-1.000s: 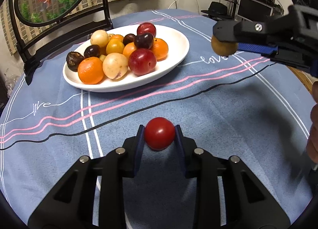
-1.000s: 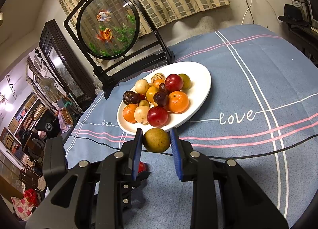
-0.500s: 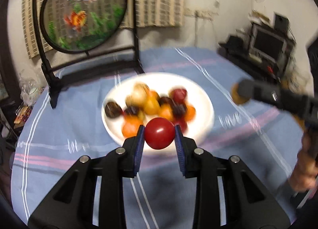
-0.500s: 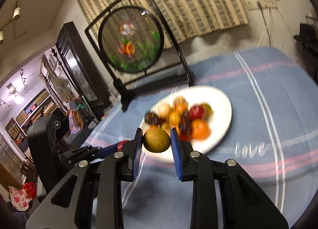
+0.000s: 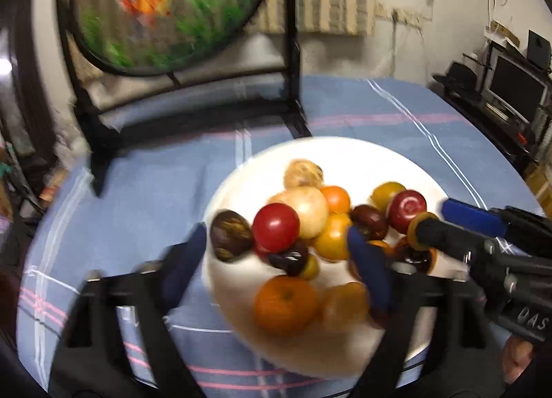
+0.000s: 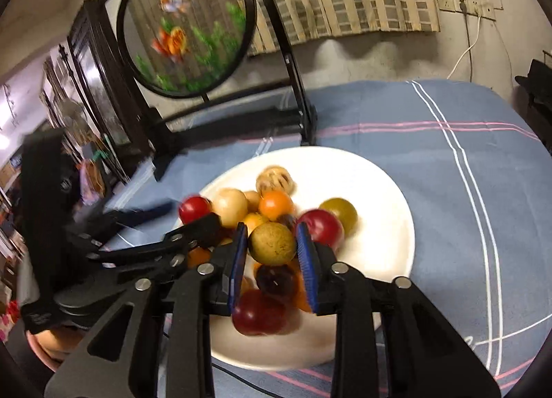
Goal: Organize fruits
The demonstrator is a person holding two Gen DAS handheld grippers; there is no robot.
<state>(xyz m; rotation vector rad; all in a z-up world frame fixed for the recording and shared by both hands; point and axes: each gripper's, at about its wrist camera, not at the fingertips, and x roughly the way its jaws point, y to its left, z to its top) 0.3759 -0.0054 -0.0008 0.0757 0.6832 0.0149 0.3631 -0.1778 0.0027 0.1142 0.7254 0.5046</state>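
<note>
A white plate (image 5: 345,146) (image 6: 396,211) holds a pile of several fruits: oranges, red and dark plums, pale round ones. My left gripper (image 5: 275,235) hangs over the pile's left side. Its jaws are opening and stand wide, and the red tomato (image 5: 276,227) (image 6: 195,208) lies free between them, touching neither pad. My right gripper (image 6: 270,235) hovers over the pile's near side. Its jaws are opening, with the brown-green fruit (image 6: 272,242) still between the blue pads and touching both. In the left wrist view the right gripper (image 5: 431,216) reaches in from the right.
A round goldfish screen (image 5: 165,8) (image 6: 186,39) in a black frame stands on the blue striped cloth (image 6: 448,156) just behind the plate. Dark furniture with a monitor (image 5: 517,87) sits beyond the table's right edge. A hand (image 5: 517,356) shows at the lower right.
Both grippers travelled from over the bare cloth to above the plate. The left jaws spread wide and released the red tomato. The brown-green fruit kept its place between the right pads.
</note>
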